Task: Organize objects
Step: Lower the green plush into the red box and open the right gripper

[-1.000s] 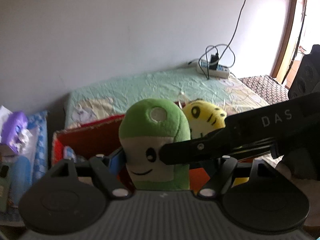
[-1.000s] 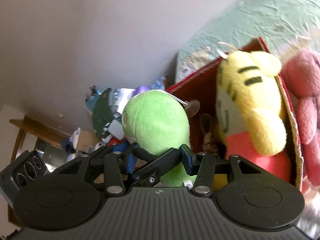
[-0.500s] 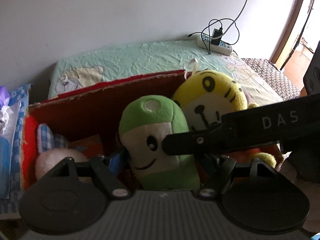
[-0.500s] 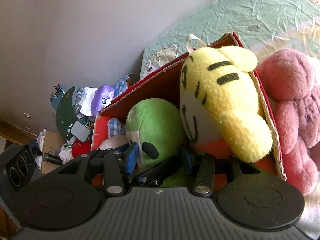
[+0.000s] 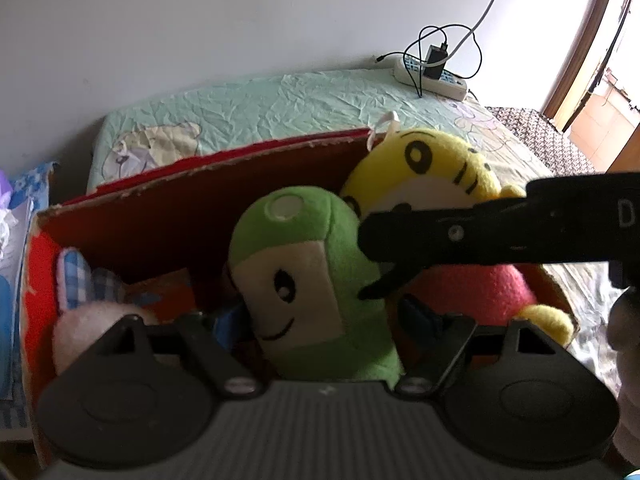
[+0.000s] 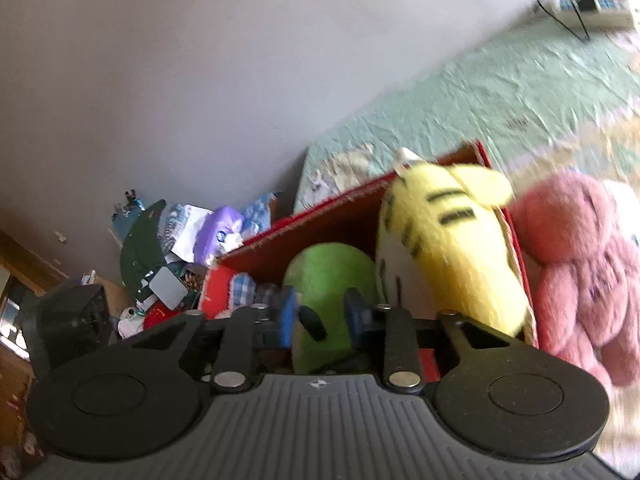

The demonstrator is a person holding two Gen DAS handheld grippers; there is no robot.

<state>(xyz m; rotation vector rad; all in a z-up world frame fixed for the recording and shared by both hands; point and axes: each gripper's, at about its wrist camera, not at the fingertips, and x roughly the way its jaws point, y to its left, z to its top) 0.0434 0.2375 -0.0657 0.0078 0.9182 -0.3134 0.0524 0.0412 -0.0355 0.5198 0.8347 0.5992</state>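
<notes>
A green plush (image 5: 304,248) stands upright inside the red cardboard box (image 5: 180,184), and my left gripper (image 5: 322,318) is shut on its lower body. Beside it in the box leans a yellow tiger plush (image 5: 432,168). My right gripper (image 5: 366,262) reaches in from the right with its tips against the green plush's side. Its jaws are closing, and a gap still shows between the fingers. In the right wrist view the right gripper (image 6: 320,314) has the green plush (image 6: 332,268) just beyond its blue pads, with the tiger (image 6: 448,240) to the right.
A pale bunny plush (image 5: 92,316) with checked ears lies in the box's left end. A pink plush (image 6: 580,260) sits outside the box on the right. The box rests on a green bedsheet (image 5: 280,104), with a power strip (image 5: 432,78) behind. Clutter (image 6: 180,240) is piled left of the bed.
The left gripper has carried the green plush down into the box. The right gripper's jaws have narrowed, and its finger has drawn back to the right along the plush.
</notes>
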